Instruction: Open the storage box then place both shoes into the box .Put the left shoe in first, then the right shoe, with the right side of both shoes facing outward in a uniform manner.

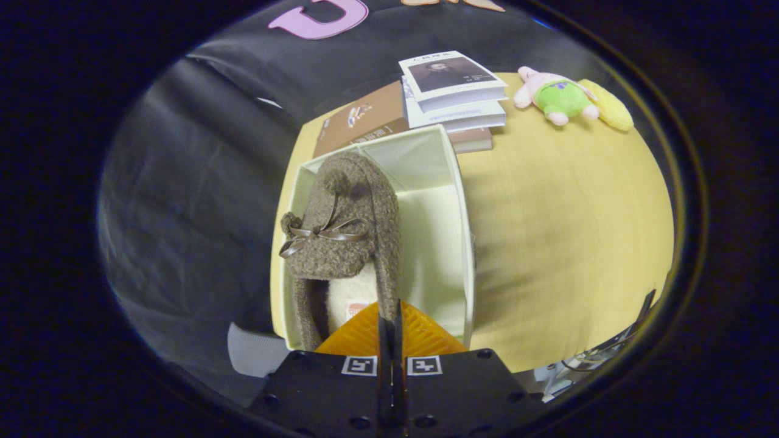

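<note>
One shoe (341,225), brown and fuzzy with a thin ribbon bow, is held over the left part of the open box (465,243), its heel end at the claw (390,322). The orange fingers (420,334) are brought almost together, and the shoe's right side wall appears to be pinched between them, though the contact itself is partly hidden. The shoe is judged light and soft: its collar would give under pressure, so a firm hold on the heel or side wall is preferred, and the bow is best left alone. The fleecy surface should not slip. The box looks light and could be nudged along the surface (566,231). One shoe, one box, three or so books (453,91) and one plush toy (560,97) can be counted.
</note>
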A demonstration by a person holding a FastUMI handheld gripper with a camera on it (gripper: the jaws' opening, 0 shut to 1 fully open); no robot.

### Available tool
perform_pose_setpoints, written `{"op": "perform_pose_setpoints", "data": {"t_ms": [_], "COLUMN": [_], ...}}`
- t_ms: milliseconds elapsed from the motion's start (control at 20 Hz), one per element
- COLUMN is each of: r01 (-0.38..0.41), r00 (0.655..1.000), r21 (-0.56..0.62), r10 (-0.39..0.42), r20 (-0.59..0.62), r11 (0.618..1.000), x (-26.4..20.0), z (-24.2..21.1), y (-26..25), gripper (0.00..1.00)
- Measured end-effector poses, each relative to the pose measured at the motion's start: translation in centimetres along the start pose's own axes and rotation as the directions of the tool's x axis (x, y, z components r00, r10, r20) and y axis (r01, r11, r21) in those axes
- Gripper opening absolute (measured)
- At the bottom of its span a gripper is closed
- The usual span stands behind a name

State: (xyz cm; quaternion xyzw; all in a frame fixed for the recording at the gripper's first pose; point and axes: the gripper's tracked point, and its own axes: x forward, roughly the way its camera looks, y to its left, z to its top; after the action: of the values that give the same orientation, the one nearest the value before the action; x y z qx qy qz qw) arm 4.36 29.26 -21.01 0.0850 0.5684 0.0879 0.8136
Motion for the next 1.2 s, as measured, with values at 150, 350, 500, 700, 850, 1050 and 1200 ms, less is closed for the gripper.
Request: {"op": "perform_pose_setpoints", "data": {"t_ms": [150,350,500,700,850,1050,1200], "r01": [0.079,0.122,0.121,0.078,-0.047,-0.056,-0.055], "r00": [0.997,0.992,0.992,0.991,0.986,0.964,0.936], "r21": [-0.022,-0.037,-0.047,-0.013,0.008,-0.032,-0.025], "r10": [-0.079,-0.121,-0.118,-0.076,0.045,0.063,0.061], "r20": [0.008,0.030,0.053,0.114,0.162,0.260,0.347], "r11": [0.997,0.992,0.992,0.997,0.999,0.998,0.998], "x": [1.1,1.7,1.7,0.4,-1.3,-3.9,-6.0], "z": [-0.4,-0.5,-0.4,0.7,1.8,3.0,3.8], "y": [-1.0,-1.6,-1.6,-1.2,1.1,0.1,-1.9], "gripper": [0.05,0.07,0.08,0.25,0.46,0.82,1.00]}}
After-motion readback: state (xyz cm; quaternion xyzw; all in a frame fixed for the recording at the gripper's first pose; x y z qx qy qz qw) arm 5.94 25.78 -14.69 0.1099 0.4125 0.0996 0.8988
